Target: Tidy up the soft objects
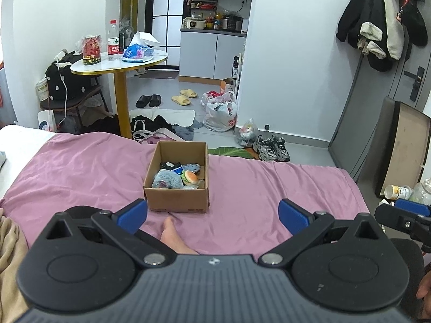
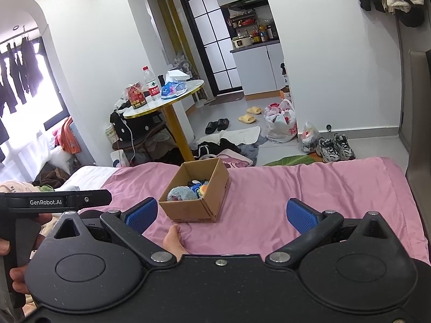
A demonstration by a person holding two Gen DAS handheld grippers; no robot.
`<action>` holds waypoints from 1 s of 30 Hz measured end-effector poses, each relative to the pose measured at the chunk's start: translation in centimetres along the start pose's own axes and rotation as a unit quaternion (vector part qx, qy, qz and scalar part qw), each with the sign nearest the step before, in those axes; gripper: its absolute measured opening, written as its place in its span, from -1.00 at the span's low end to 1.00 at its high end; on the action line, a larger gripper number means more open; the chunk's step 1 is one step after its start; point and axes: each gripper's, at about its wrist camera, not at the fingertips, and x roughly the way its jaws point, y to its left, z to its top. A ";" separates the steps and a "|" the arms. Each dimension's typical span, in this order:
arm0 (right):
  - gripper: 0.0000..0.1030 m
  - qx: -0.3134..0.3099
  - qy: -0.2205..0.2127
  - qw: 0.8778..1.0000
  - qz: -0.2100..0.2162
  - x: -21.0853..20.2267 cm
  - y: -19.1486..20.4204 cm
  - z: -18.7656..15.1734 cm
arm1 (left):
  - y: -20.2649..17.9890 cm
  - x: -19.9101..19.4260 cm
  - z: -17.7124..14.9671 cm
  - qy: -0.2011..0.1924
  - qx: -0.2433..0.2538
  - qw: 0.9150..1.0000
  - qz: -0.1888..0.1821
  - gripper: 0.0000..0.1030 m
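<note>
A brown cardboard box [image 1: 176, 197] stands open on the pink bedsheet [image 1: 80, 172]. Inside lie a grey-blue fluffy toy [image 1: 167, 180], a plush burger [image 1: 190, 176] and other small soft items. My left gripper [image 1: 212, 215] is open and empty, held back from the box's near side. My right gripper [image 2: 222, 215] is open and empty, with the box [image 2: 196, 204] ahead and slightly left; the fluffy toy [image 2: 181, 194] shows inside. The right gripper's body [image 1: 404, 216] shows at the right edge of the left wrist view, the left gripper's body [image 2: 54, 202] at the left of the right wrist view.
A bare foot [image 1: 175, 238] lies on the sheet just in front of the box. A beige blanket [image 1: 10, 250] lies at the left. Beyond the bed stand a round gold-legged table [image 1: 118, 62] with bottles, floor clutter, bags [image 1: 221, 110] and shoes [image 1: 272, 148].
</note>
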 end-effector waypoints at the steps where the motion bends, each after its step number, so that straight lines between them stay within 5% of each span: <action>1: 1.00 0.000 0.000 1.000 0.000 0.0 0.0 0.0 | 0.0 0.0 0.0 0.000 -0.001 1.000 -0.001 0.99; 30: 1.00 -0.005 0.005 1.000 0.002 -0.1 0.5 -0.8 | 0.5 -0.2 -0.1 0.000 -0.006 1.000 0.000 0.99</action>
